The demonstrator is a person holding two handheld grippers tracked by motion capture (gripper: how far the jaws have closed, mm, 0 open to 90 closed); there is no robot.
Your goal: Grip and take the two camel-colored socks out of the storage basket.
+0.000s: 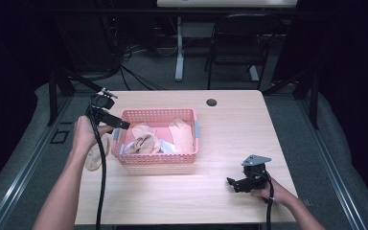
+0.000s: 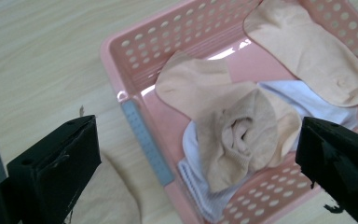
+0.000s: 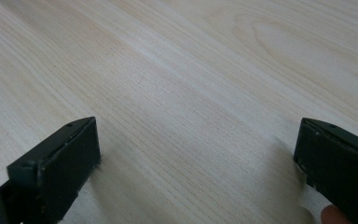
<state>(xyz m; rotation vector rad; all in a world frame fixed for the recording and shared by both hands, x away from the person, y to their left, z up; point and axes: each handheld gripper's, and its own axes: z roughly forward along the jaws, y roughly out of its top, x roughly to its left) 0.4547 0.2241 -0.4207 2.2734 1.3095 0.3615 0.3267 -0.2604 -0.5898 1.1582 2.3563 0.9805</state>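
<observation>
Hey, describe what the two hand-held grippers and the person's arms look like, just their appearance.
Both are black. The left hand-held gripper has a bulky black body and a thick black cable trailing toward the table's near edge. The right hand-held gripper carries a grey three-cornered plate on top and trails its own black cable. Each has two blocky black jaws with flat, scuffed faces. The forearms are bare, no sleeves in view.
</observation>
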